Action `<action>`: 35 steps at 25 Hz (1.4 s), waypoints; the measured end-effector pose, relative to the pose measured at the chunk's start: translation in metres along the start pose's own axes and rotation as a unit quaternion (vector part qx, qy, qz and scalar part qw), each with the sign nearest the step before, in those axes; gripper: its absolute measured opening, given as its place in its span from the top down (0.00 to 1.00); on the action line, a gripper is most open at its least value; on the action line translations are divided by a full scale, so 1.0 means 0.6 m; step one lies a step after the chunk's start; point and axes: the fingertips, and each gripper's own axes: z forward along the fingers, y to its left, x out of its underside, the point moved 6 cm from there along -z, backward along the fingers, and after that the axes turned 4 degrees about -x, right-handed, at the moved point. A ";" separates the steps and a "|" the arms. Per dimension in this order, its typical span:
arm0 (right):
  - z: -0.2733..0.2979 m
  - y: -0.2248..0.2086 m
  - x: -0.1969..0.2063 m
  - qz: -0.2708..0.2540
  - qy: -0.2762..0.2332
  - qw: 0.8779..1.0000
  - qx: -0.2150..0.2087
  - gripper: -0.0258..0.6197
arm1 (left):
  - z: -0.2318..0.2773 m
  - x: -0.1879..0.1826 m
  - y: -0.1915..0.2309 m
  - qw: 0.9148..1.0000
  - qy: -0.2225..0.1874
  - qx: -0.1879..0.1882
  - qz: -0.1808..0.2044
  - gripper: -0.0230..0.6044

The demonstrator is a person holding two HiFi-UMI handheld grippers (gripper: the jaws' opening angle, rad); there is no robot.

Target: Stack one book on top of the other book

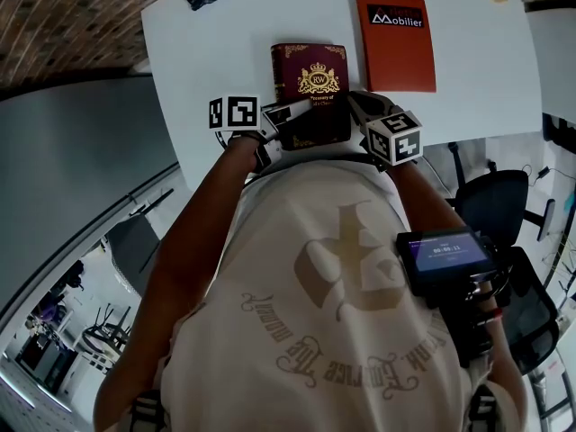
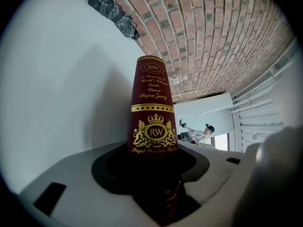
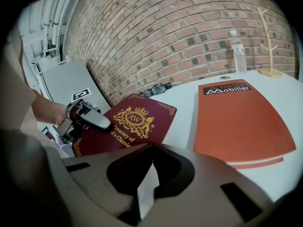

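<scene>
White table (image 1: 225, 25) against a brick wall, person standing at its near edge. Head view: maroon book (image 1: 310, 79) lay flat near the person, orange book (image 1: 396, 43) just beside it on the right, the two apart, nothing stacked yet. The left gripper (image 1: 283, 120) was at the maroon book's near left corner, the right gripper (image 1: 364, 111) by its near right corner. Left gripper view: book spine (image 2: 152, 112) stood deep between the jaws, which were closed onto it, held about a book's thickness apart; dark cloth (image 2: 113, 13) lay far off on the table. Right gripper view: jaws only a sliver apart, nothing in them, table showing through the gap; the left gripper's upper finger (image 3: 90, 118) lay on the maroon cover. Risks, as a judgement: a one-corner grip could let the heavy book pivot or slip out on the lift. A sagging far edge could also catch the orange book (image 3: 239, 122) and shove it instead of landing on top.
</scene>
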 end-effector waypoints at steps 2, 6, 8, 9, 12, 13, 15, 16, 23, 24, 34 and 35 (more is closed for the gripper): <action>0.000 0.000 -0.001 0.000 0.000 1.000 0.001 0.92 | 0.000 0.000 0.000 1.000 -0.001 -0.001 0.000 0.60; -0.002 -0.003 -0.001 0.003 -0.003 1.000 0.002 0.92 | 0.004 0.000 -0.002 1.000 -0.003 -0.002 0.002 0.60; -0.004 -0.005 0.001 0.006 -0.003 1.000 0.003 0.92 | 0.006 0.001 -0.004 1.000 -0.002 -0.001 0.002 0.60; -0.004 -0.005 0.001 0.008 -0.004 1.000 0.002 0.92 | 0.006 0.001 -0.005 1.000 -0.002 0.000 0.001 0.60; -0.003 -0.007 0.000 0.016 -0.003 1.000 0.000 0.92 | 0.005 0.000 -0.006 1.000 -0.003 -0.002 0.001 0.60; -0.003 -0.008 -0.001 0.016 -0.002 1.000 -0.001 0.92 | 0.005 0.000 -0.006 1.000 -0.005 -0.003 0.002 0.60; -0.004 -0.009 -0.005 0.012 -0.001 1.000 0.001 0.92 | 0.002 -0.003 -0.005 1.000 -0.014 -0.002 0.002 0.60; -0.005 -0.009 -0.008 0.010 -0.004 1.000 0.001 0.92 | -0.001 -0.007 -0.005 1.000 -0.021 -0.001 0.001 0.60; -0.012 -0.010 -0.038 0.004 -0.031 1.000 -0.003 0.92 | -0.030 -0.031 0.004 0.997 -0.071 0.013 -0.016 0.60; -0.013 -0.012 -0.039 0.004 -0.032 0.999 -0.002 0.92 | -0.031 -0.033 0.006 0.997 -0.077 0.017 -0.018 0.60; -0.065 0.018 -0.038 -0.008 -0.051 0.998 0.033 0.92 | -0.072 -0.018 -0.023 0.992 -0.108 0.061 -0.001 0.60; -0.071 0.019 -0.037 -0.008 -0.053 0.998 0.037 0.92 | -0.073 -0.017 -0.025 0.992 -0.111 0.067 -0.002 0.60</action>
